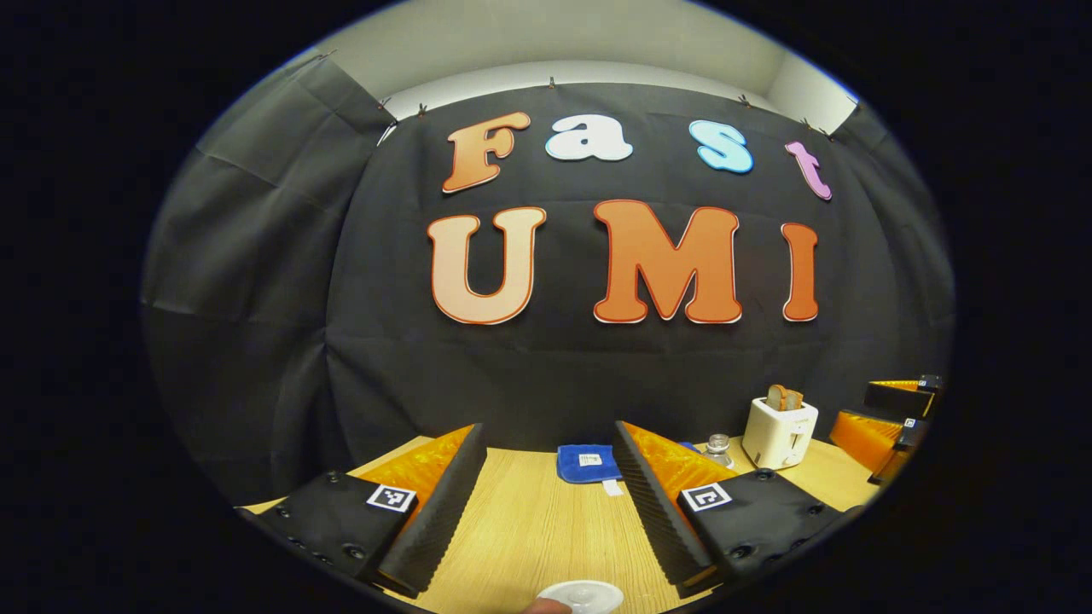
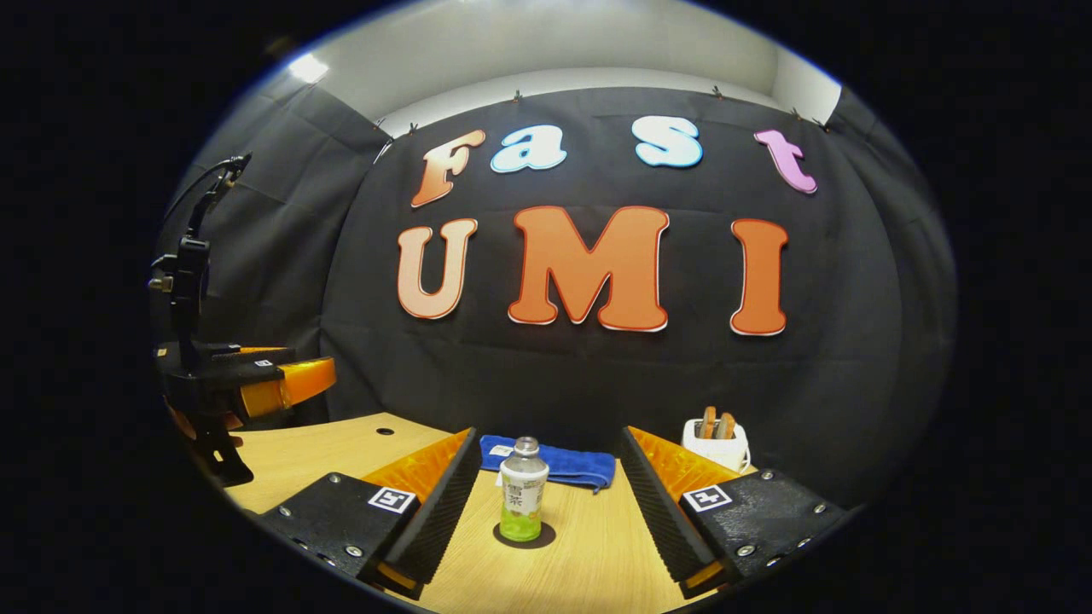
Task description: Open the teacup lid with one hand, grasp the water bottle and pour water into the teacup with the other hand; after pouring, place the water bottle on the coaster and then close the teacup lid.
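Lid (image 1: 582, 596) cut off at bottom edge, bottle (image 2: 522, 501) label unreadable, on coaster (image 2: 546, 539), left gripper (image 1: 550, 477) and right gripper (image 2: 546, 482) jaws spread, empty.

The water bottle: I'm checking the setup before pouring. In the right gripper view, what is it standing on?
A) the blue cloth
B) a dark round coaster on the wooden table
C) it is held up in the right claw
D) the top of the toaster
B: the water bottle stands upright on a dark round coaster on the table, between the open fingers of the right claw, which do not touch it.
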Motion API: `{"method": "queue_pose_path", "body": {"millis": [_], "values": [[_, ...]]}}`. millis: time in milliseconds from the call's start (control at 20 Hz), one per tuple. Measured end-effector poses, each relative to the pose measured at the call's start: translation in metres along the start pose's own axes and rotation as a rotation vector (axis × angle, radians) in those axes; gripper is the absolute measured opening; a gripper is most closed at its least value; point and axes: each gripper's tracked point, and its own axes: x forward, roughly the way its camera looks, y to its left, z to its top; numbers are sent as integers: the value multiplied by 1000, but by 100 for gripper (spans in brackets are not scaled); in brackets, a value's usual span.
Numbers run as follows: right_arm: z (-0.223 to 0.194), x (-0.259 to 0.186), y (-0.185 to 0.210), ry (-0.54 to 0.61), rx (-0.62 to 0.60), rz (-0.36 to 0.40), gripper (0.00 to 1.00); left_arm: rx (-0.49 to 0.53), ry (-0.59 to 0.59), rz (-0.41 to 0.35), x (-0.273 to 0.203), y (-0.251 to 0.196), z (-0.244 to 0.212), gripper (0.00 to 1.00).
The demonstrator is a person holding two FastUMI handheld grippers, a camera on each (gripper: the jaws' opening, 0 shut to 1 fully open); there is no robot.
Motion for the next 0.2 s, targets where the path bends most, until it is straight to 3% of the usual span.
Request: {"method": "queue_pose_path", "body": {"millis": [200], "values": [[-11,5,-9,25,5,-34,99,22,13,12,0,3,-8,96]]}}
